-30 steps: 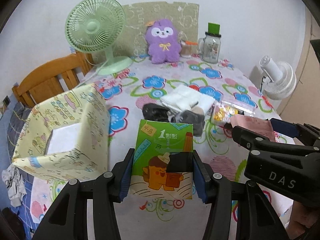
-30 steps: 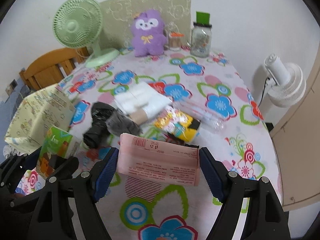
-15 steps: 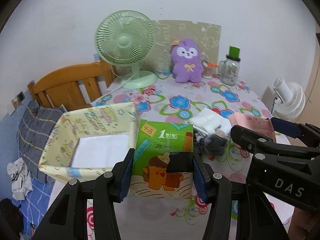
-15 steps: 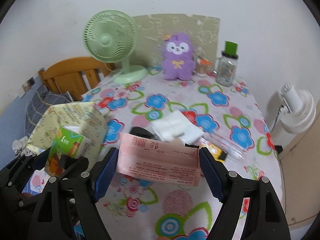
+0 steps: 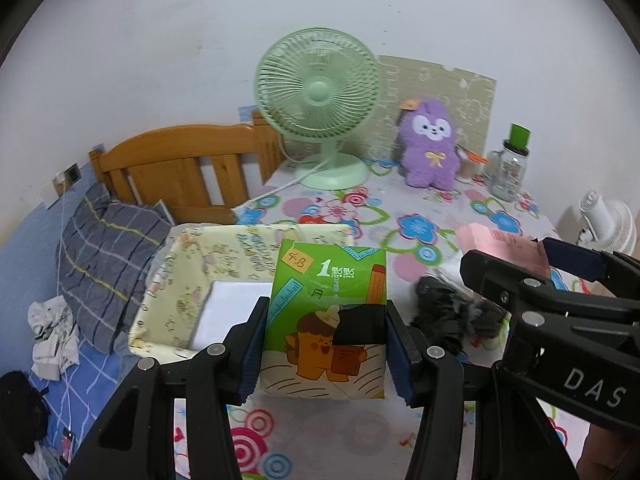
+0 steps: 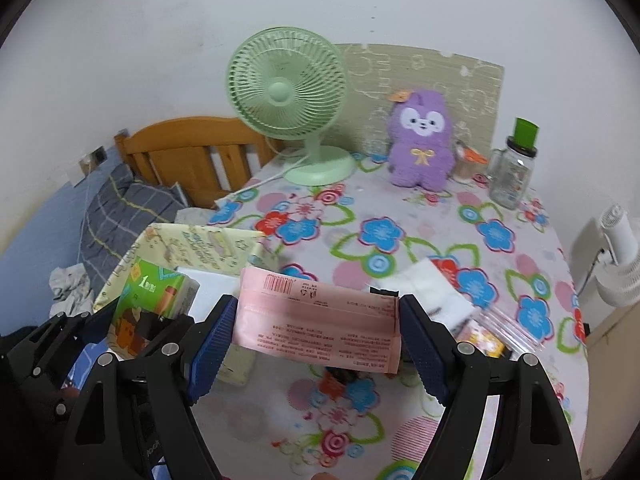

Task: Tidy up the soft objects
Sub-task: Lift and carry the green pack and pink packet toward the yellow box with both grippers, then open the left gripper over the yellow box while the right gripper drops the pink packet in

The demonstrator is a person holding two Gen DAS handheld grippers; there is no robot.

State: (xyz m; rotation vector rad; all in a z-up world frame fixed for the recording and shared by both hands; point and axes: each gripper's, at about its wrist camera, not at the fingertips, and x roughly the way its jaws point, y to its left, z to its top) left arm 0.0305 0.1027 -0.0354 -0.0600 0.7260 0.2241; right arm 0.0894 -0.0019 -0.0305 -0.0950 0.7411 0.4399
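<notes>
— What have you got in your hands?

— My left gripper (image 5: 326, 340) is clamped on a green tissue pack (image 5: 326, 312), one blue pad pressed against each side of it. The pack stands upright between the pads, with its cartoon print facing the camera. My right gripper (image 6: 318, 336) is clamped the same way on a pink tissue pack (image 6: 318, 324), which is held flat and wide with the barcode edge pointing away from me.

— Where are they over the table?

— The green pack hangs just in front of the yellow box (image 5: 208, 264), which sits at the near left corner of the flowered tablecloth (image 5: 416, 220). The box is open at the top and a white bottom shows inside it. From the right wrist view the pink pack sits just right of that box (image 6: 192, 240), with the green pack (image 6: 154, 296) and my left gripper (image 6: 132, 328) low on the left.

— What else is lying there?

— A dark bundle of cloth (image 5: 444, 312) lies on the table between my two grippers. Behind the pink pack there is a white folded cloth (image 6: 436, 288), and beside it a yellow packet (image 6: 480, 338) in clear wrap. At the far edge stand a green fan (image 5: 318, 96), a purple plush toy (image 5: 430, 148) and a glass jar with a green lid (image 5: 510, 168). Beyond the table's left side I see a wooden headboard (image 5: 180, 168) and a checked pillow (image 5: 104, 248).
</notes>
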